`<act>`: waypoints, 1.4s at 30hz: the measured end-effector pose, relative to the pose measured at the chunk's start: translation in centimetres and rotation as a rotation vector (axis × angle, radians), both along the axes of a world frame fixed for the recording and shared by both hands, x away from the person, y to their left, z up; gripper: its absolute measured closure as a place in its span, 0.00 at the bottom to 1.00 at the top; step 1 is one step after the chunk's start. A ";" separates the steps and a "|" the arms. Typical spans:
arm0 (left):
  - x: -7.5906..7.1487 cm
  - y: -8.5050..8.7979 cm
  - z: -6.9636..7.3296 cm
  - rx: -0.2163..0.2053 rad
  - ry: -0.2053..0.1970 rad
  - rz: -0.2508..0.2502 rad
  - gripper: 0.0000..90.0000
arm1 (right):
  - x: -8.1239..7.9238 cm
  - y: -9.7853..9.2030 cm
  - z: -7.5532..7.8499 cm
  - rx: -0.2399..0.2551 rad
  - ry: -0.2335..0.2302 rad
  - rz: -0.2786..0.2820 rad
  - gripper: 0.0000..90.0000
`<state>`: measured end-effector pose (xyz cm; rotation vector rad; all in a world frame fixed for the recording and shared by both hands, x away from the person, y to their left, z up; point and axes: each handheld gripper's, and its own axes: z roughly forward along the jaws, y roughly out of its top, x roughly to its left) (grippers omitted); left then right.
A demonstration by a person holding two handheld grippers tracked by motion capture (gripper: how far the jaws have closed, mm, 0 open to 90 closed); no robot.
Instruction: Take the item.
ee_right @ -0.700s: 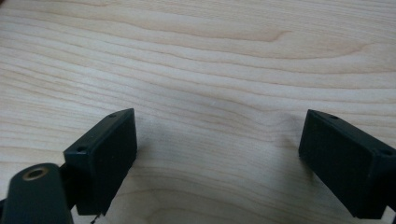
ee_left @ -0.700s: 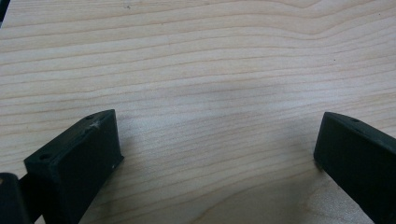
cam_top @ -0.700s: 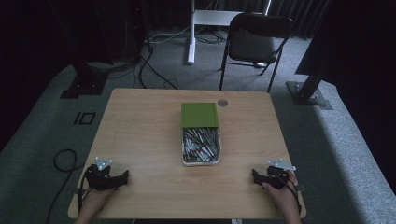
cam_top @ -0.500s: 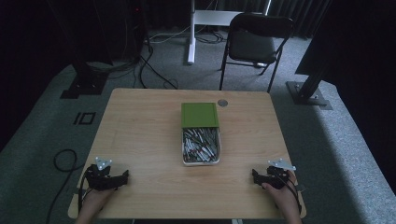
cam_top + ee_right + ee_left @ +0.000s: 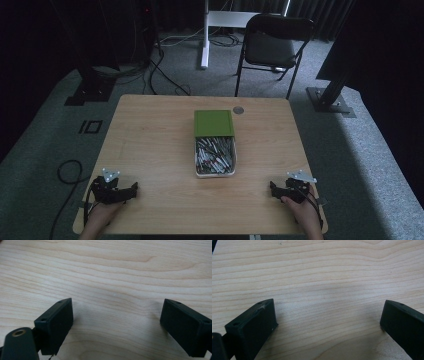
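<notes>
High view is showing a wooden desk (image 5: 150,135) with a person sitting at its near edge and holding one gripper in each hand. The left gripper (image 5: 131,190) is resting on the desk at about 7 o'clock from the desk centre, with the left hand (image 5: 100,215) behind it, and the right gripper (image 5: 273,189) is resting at about 5 o'clock, with the right hand (image 5: 299,210) behind it. Both are lying well apart from the white tray (image 5: 215,172), which is standing in the middle of the desk and is holding many small thin things, too small to tell what they are. A green lid or box (image 5: 214,123) is touching the tray at its 12 o'clock end. A small round grey thing (image 5: 238,110) is lying just beside the green one, at about 1 o'clock from it. In the left gripper view the two black jaws are standing wide apart over bare wood, with nothing between them. In the right gripper view the jaws are also standing wide apart over bare wood. Behind the desk, at 12 o'clock, a dark folding chair (image 5: 272,47) is standing on the grey carpet.
</notes>
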<state>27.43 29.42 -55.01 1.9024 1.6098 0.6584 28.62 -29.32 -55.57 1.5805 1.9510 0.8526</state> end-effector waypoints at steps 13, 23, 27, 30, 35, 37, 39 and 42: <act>0.0 0.0 0.0 0.000 0.000 0.000 0.01 | 0.0 0.3 0.5 0.000 0.019 0.010 0.14; 0.0 0.0 0.0 0.000 0.000 0.000 0.01 | 0.1 1.5 3.0 -0.004 -0.053 0.046 0.15; 0.0 0.0 0.0 0.000 0.001 0.000 0.01 | 0.2 2.1 4.3 0.001 -0.083 0.064 0.16; 0.0 0.0 0.0 0.000 0.000 0.000 0.01 | 0.2 2.6 5.2 -0.003 -0.108 0.084 0.16; 0.0 0.0 0.0 0.000 0.000 0.000 0.01 | 0.3 3.5 6.7 -0.001 -0.142 0.114 0.17; 0.0 0.0 0.0 -0.001 0.000 0.000 0.01 | 0.3 3.7 7.2 0.000 -0.157 0.110 0.17; 0.0 0.0 0.0 -0.001 0.000 0.000 0.01 | 0.3 3.9 7.4 -0.005 -0.162 0.110 0.17; 0.0 0.0 0.0 -0.001 0.000 0.000 0.01 | 0.4 4.5 8.2 -0.006 -0.184 0.138 0.17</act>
